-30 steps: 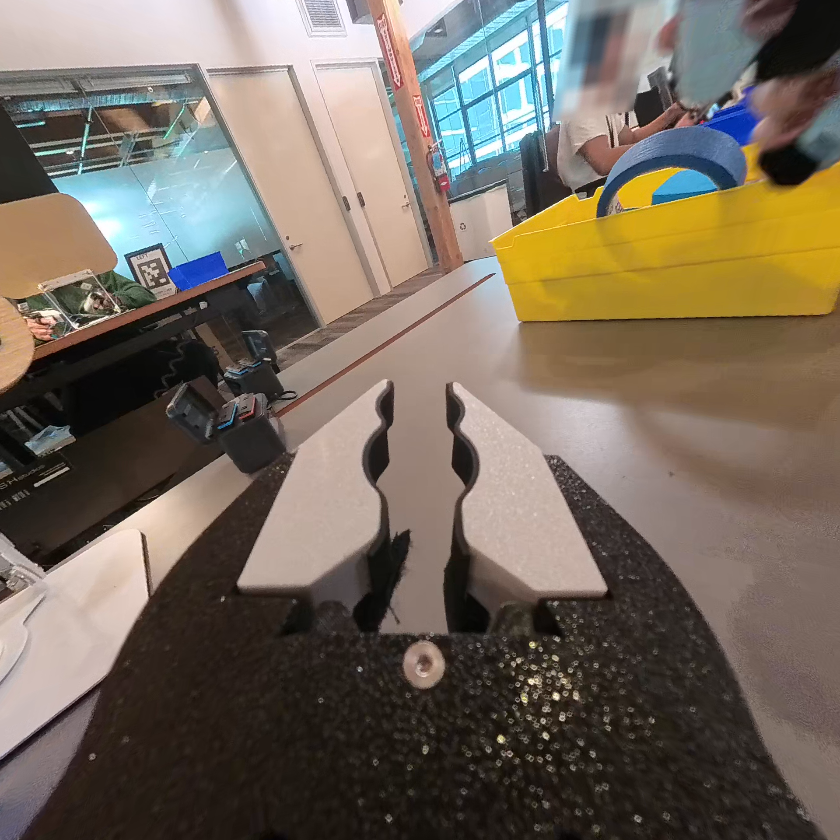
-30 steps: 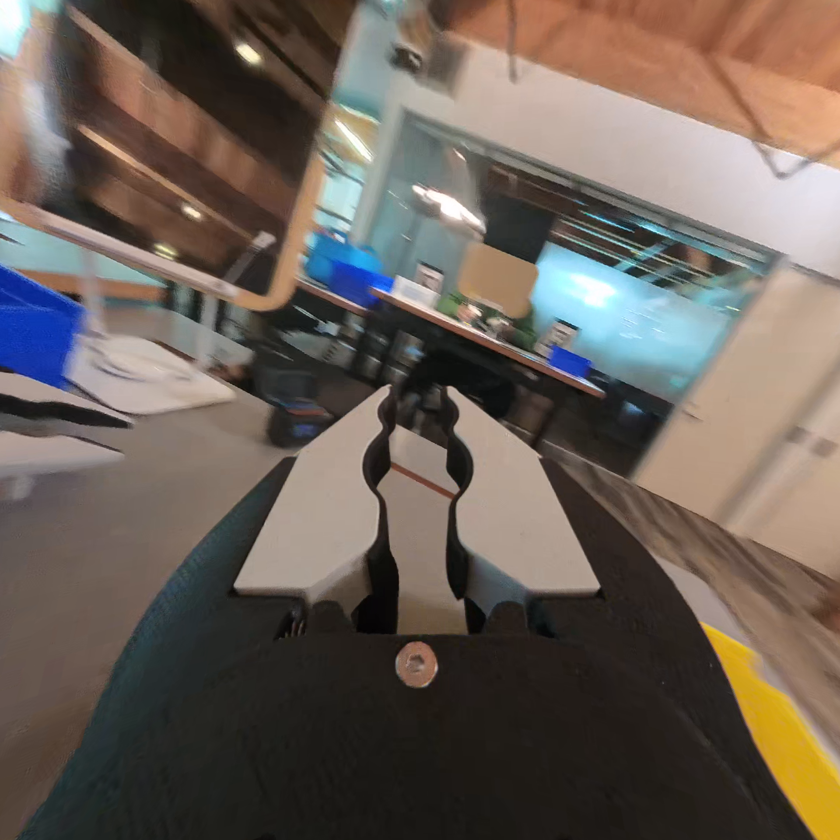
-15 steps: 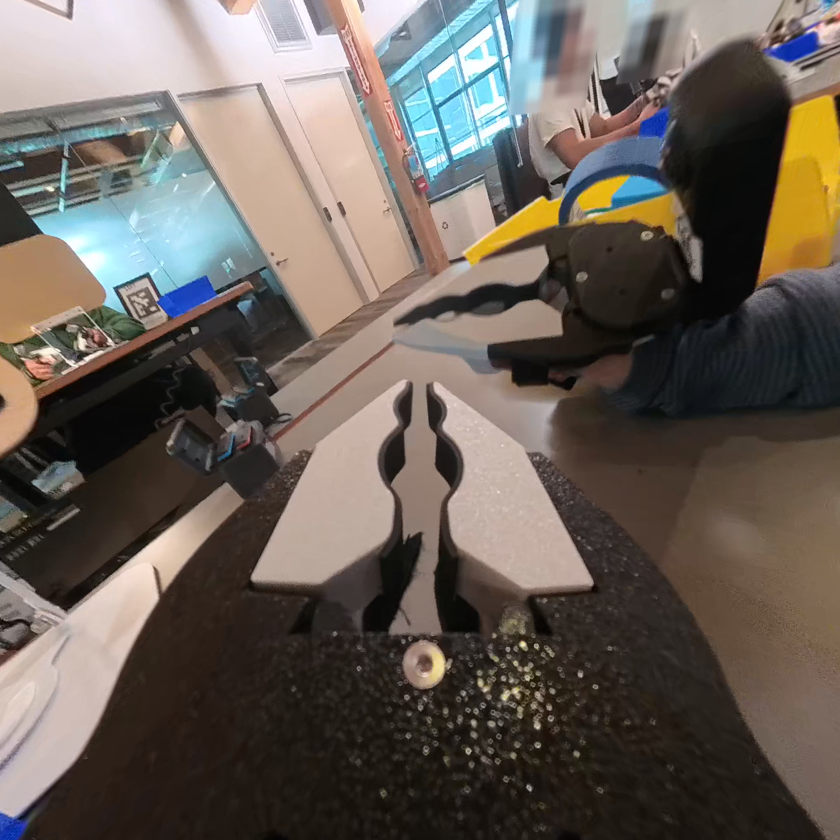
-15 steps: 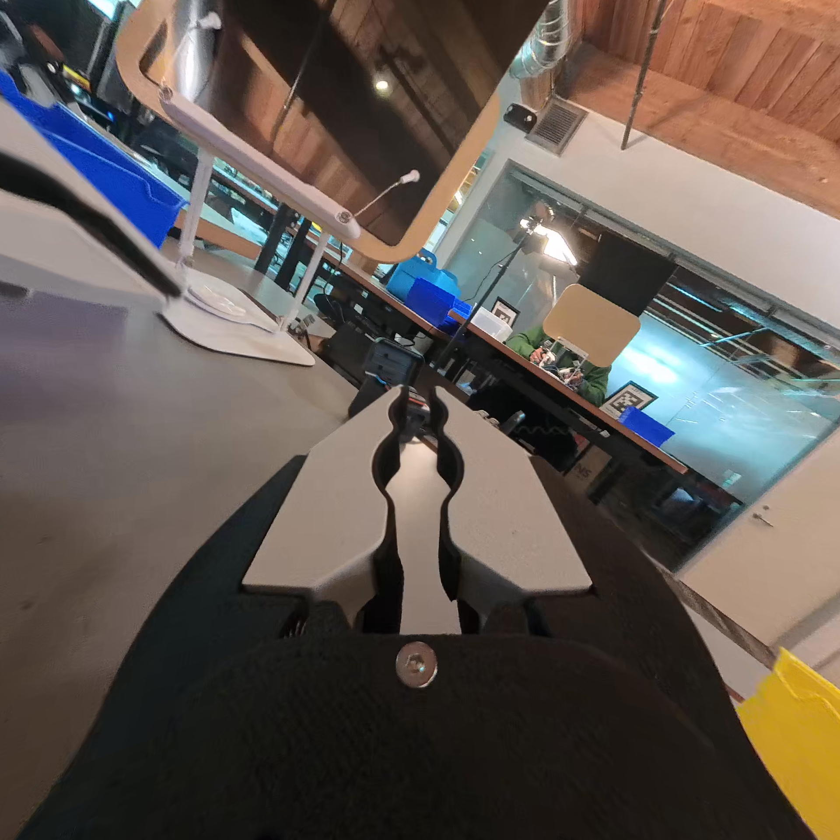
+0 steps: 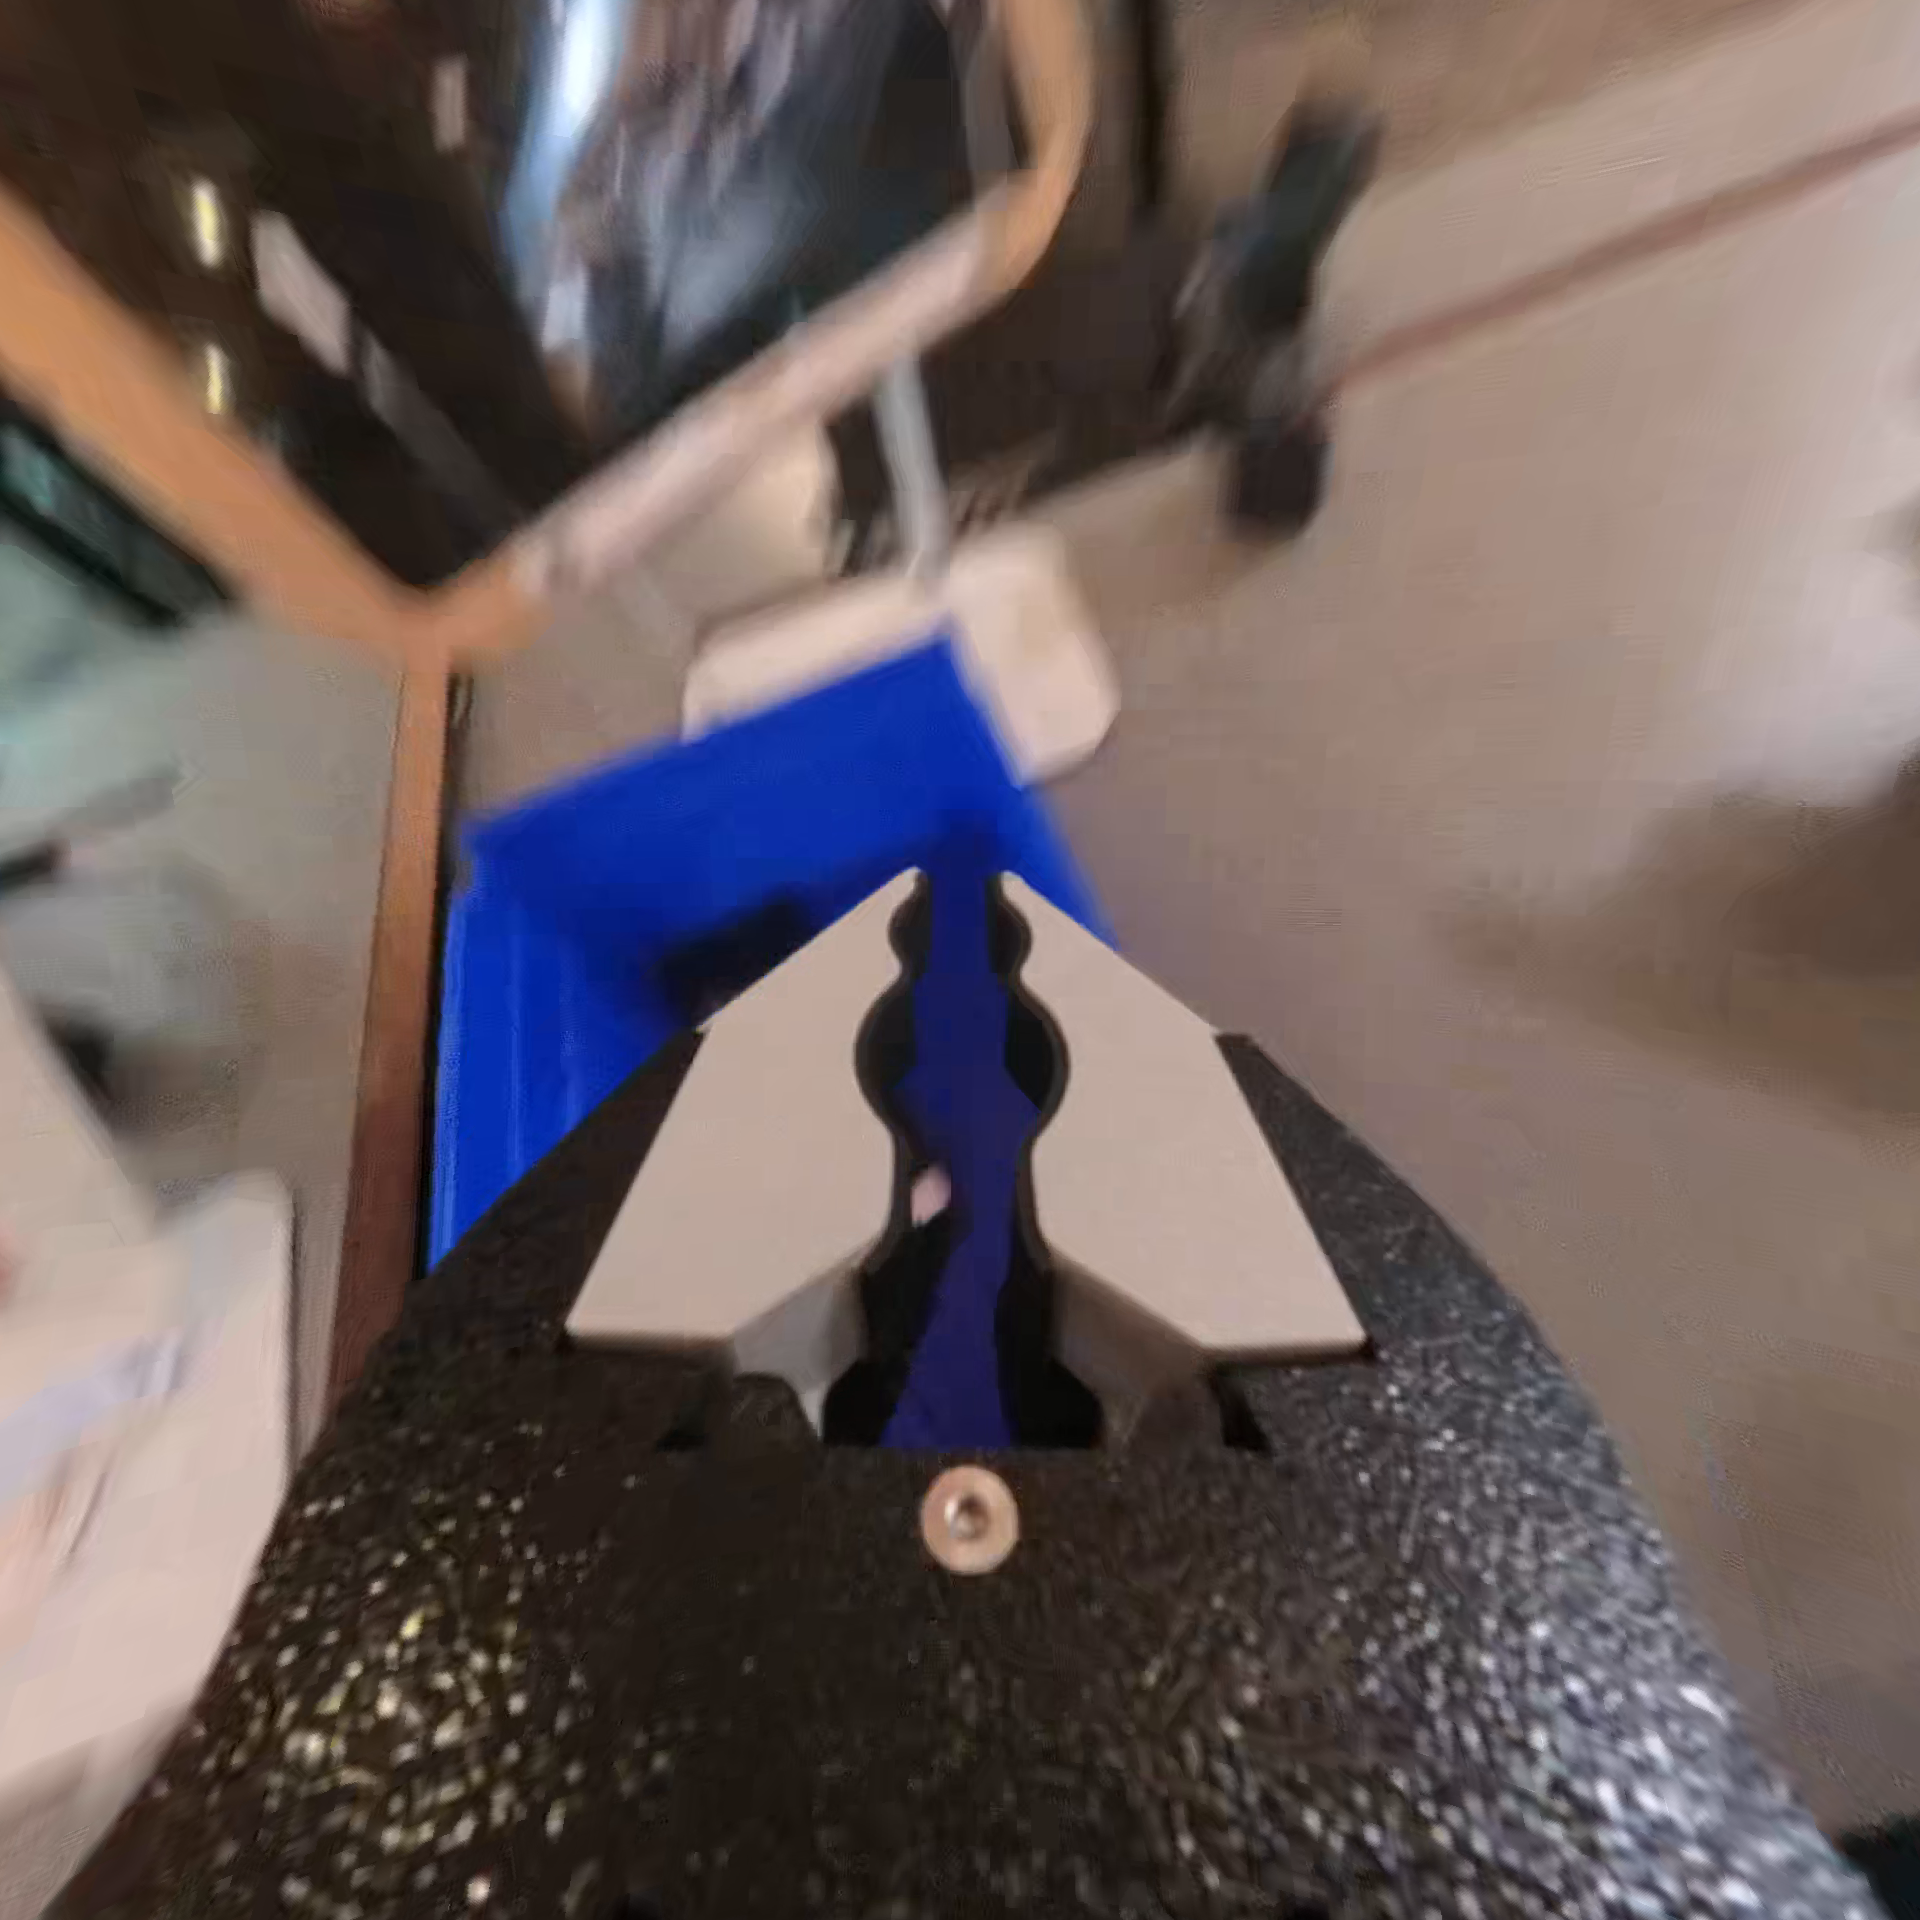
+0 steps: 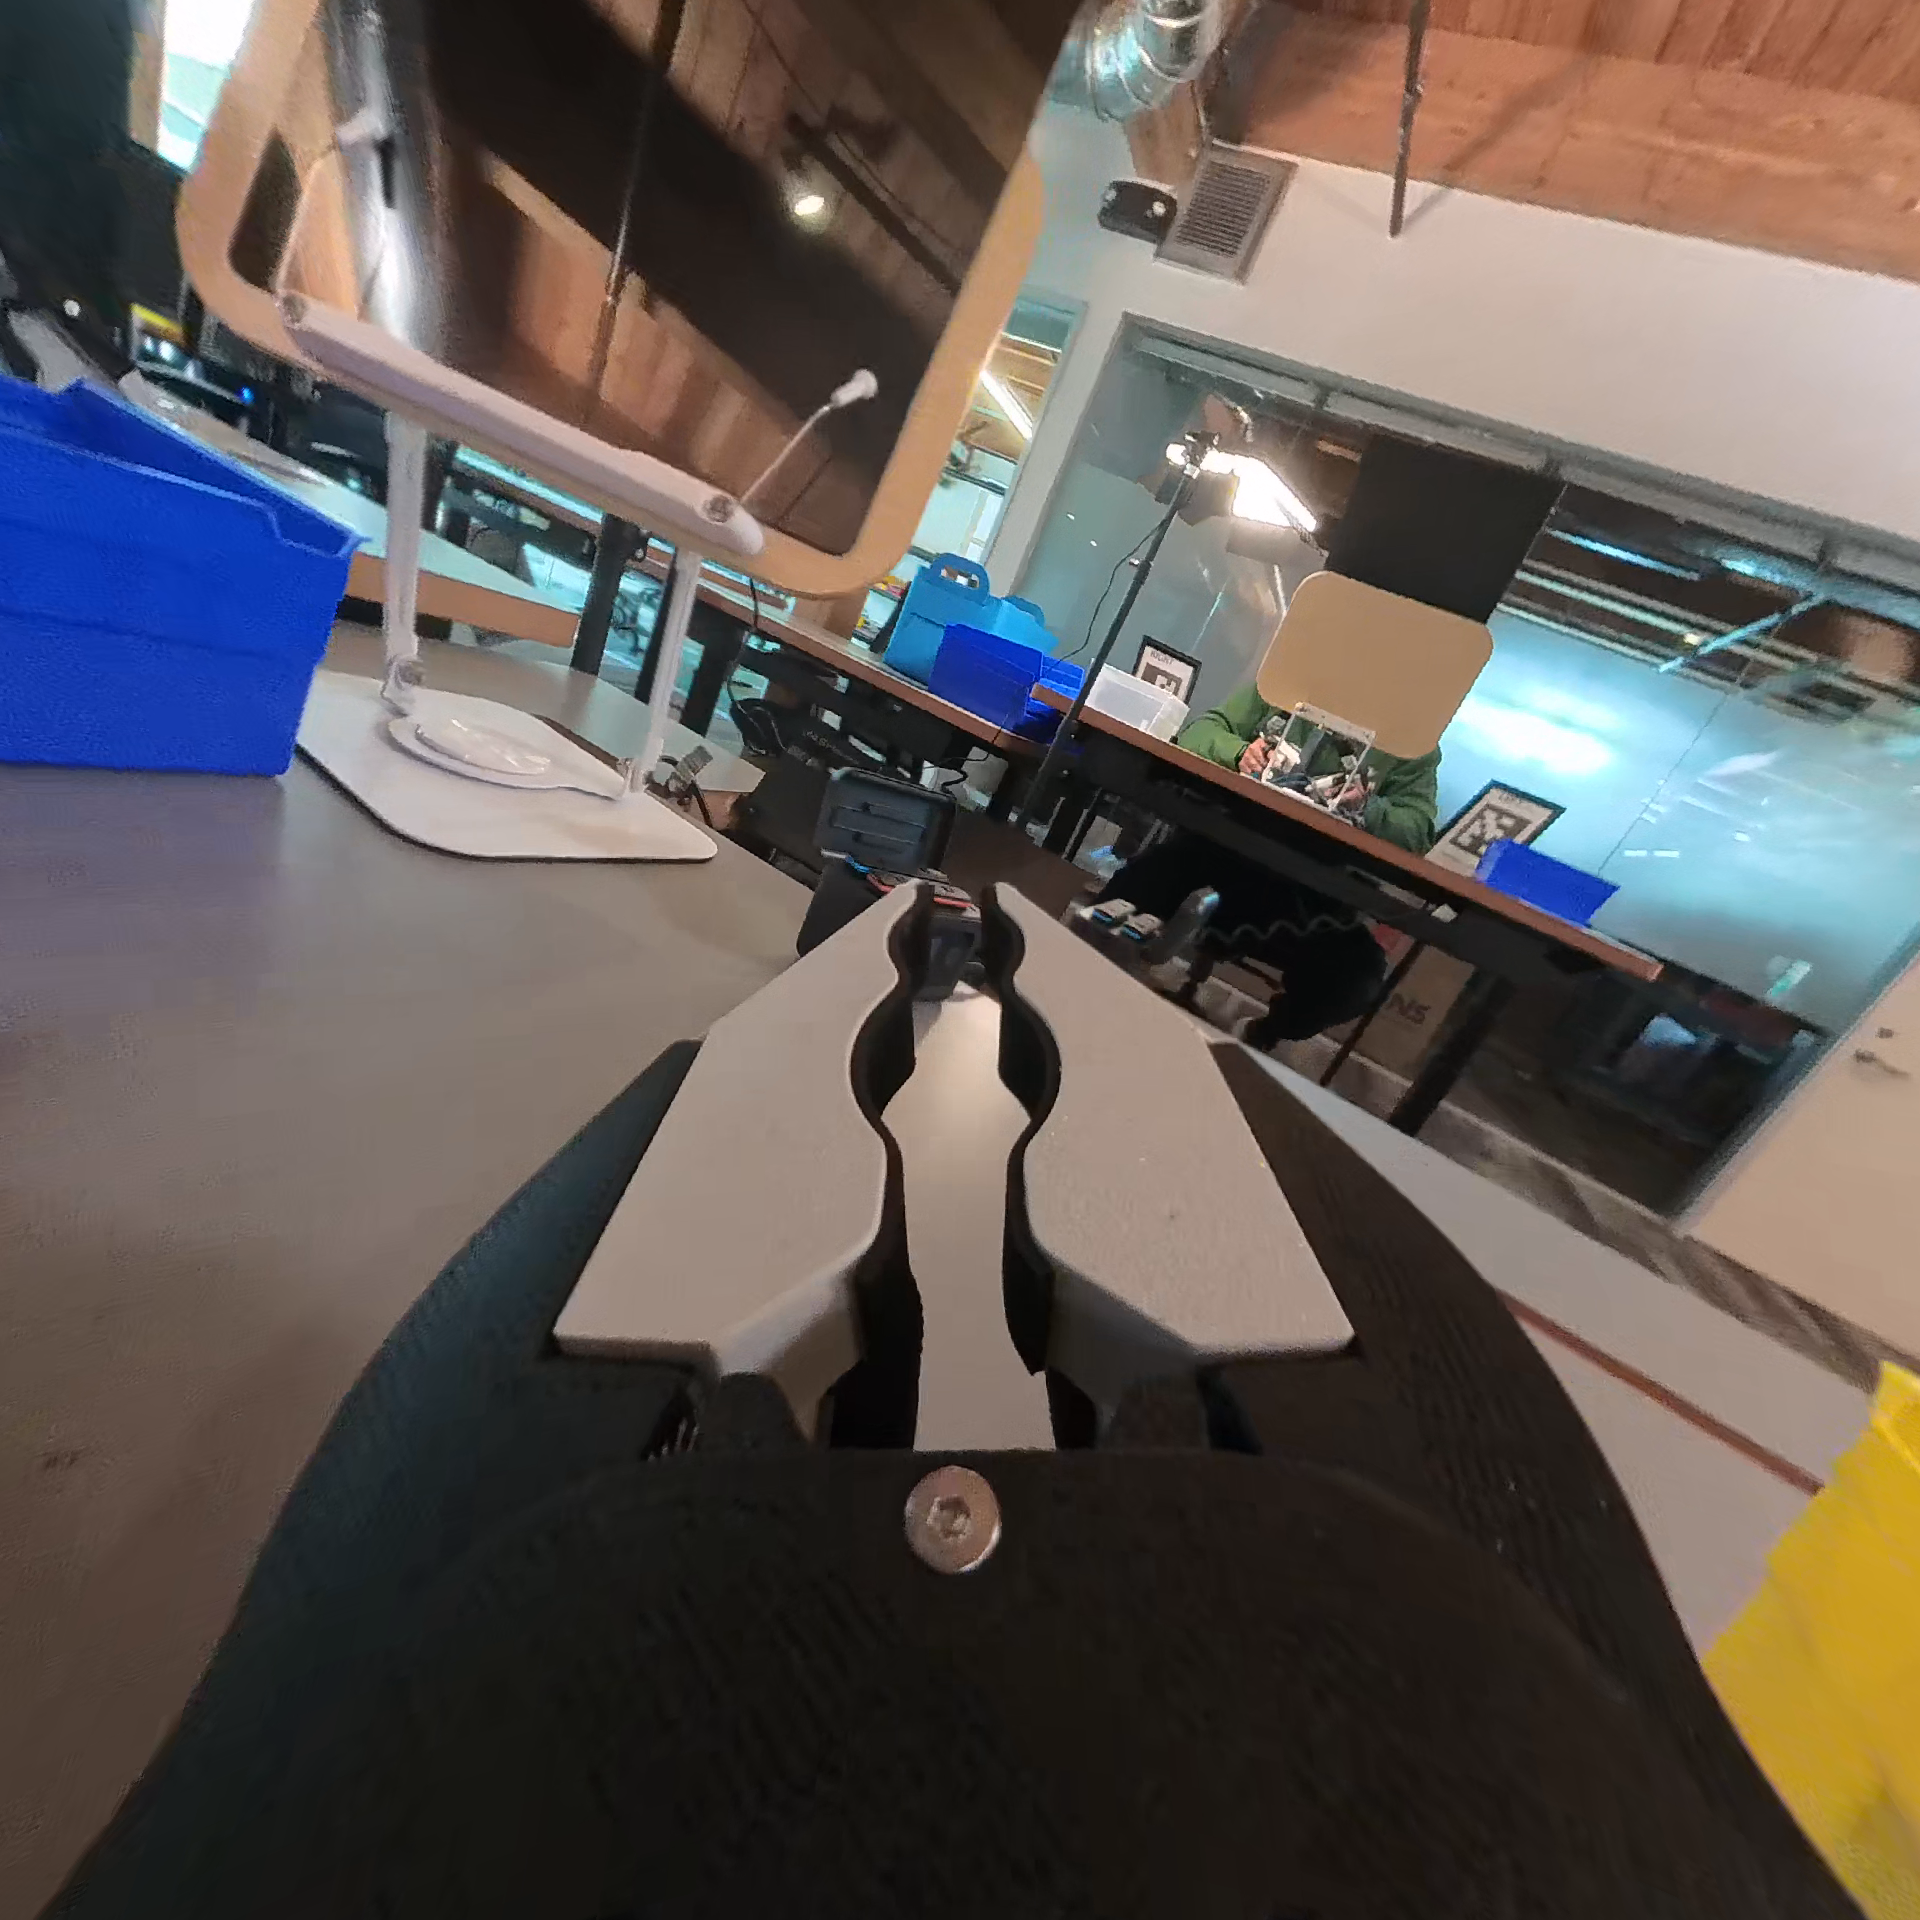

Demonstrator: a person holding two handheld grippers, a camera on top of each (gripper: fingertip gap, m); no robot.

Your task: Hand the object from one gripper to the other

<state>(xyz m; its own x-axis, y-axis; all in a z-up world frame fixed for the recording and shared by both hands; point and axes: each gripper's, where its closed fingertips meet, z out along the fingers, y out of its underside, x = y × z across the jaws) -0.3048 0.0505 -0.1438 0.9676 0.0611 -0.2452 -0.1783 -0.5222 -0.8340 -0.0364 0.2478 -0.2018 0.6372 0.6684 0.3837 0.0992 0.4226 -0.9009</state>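
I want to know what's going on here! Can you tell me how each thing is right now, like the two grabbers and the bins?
left gripper: slightly open, empty, above the blue bin.
right gripper: slightly open, empty.
blue bin: upright on the table; contents too blurred to tell.
yellow bin: on the table, only a corner showing.

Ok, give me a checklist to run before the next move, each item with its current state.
1. Left tongs empty: ok, narrow gap, nothing between them.
2. Right tongs empty: ok, narrow gap, nothing held.
3. Object to hand over located: cannot tell; the left wrist view is blurred, showing only a dark shape in the blue bin.
4. Left tongs pointed at blue bin: ok.
5. Right tongs clear of yellow bin: ok, apart.
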